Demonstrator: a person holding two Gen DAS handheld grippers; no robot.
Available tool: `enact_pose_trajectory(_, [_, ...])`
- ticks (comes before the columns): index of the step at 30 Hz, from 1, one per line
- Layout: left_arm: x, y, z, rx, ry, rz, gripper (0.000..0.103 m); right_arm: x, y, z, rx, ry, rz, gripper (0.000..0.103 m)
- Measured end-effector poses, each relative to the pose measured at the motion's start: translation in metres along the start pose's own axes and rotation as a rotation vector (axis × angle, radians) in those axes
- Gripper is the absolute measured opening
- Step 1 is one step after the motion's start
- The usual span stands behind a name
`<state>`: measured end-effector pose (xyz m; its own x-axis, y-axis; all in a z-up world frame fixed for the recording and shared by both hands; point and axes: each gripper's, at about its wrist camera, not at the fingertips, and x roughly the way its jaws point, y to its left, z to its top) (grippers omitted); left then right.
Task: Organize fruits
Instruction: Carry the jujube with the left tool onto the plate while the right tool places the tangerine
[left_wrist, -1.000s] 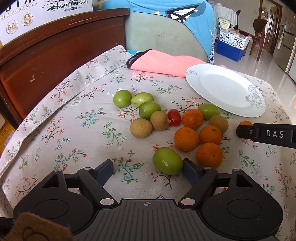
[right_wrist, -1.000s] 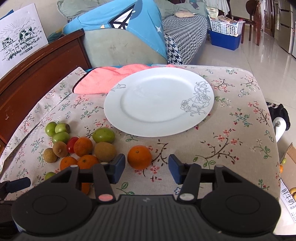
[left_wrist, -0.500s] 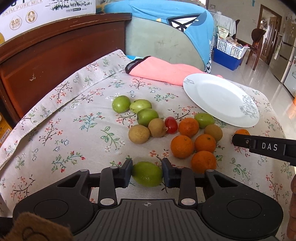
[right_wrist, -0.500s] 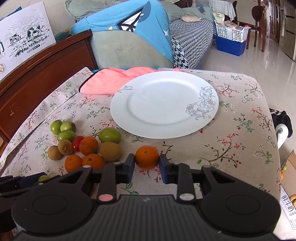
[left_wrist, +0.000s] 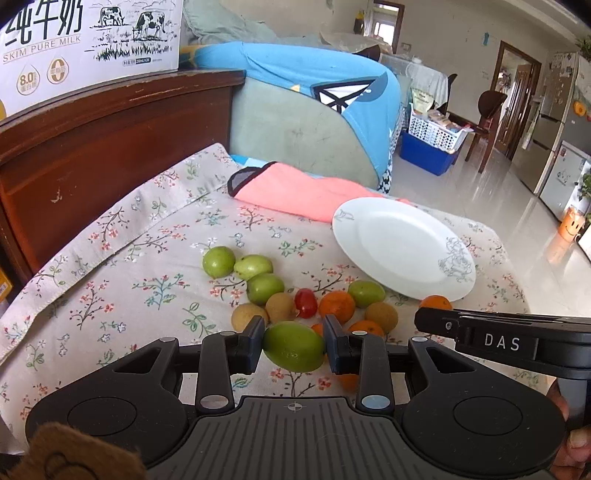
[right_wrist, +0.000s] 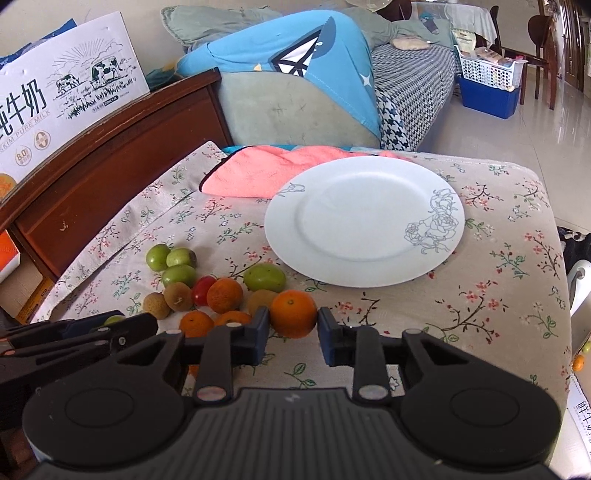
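Left tongs clamp green fruit; right tongs clamp orange. Round skins may slip, rolling off table before plate.

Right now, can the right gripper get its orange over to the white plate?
Probably yes. The right gripper is shut on the orange, and the white plate lies just beyond it, with nothing between.

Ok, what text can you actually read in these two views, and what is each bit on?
"纯牛奶": milk carton.
"SKIM PURE MILK": same carton.
"8.0": round badge on the carton.
"DAS": right gripper, seen in the left wrist view.
Carton's small print: too small to read.
Paper at the right edge: characters cut off, unreadable.
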<state>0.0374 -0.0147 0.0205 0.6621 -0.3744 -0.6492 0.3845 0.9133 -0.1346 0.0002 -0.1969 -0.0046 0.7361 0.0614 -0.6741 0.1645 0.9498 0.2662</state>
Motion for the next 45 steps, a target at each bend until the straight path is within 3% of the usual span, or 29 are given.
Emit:
enact_pose_trajectory(9, [-0.002,-0.009,0.026,0.031,-0.039,-0.038,0.032,-0.013,-0.005,0.026,-0.006,-0.021,0.043,0.028])
enact_pose_trajectory(19, [0.027,-0.017,0.048,0.017,0.004,-0.095,0.032,-0.001,-0.037,0.057,0.062,-0.010,0.001,0.029])
enact_pose_trajectory(45, [0.109,-0.067,0.068,0.116,0.071,-0.163,0.032,0.044,-0.081,0.067,0.247,0.081,-0.092,0.028])
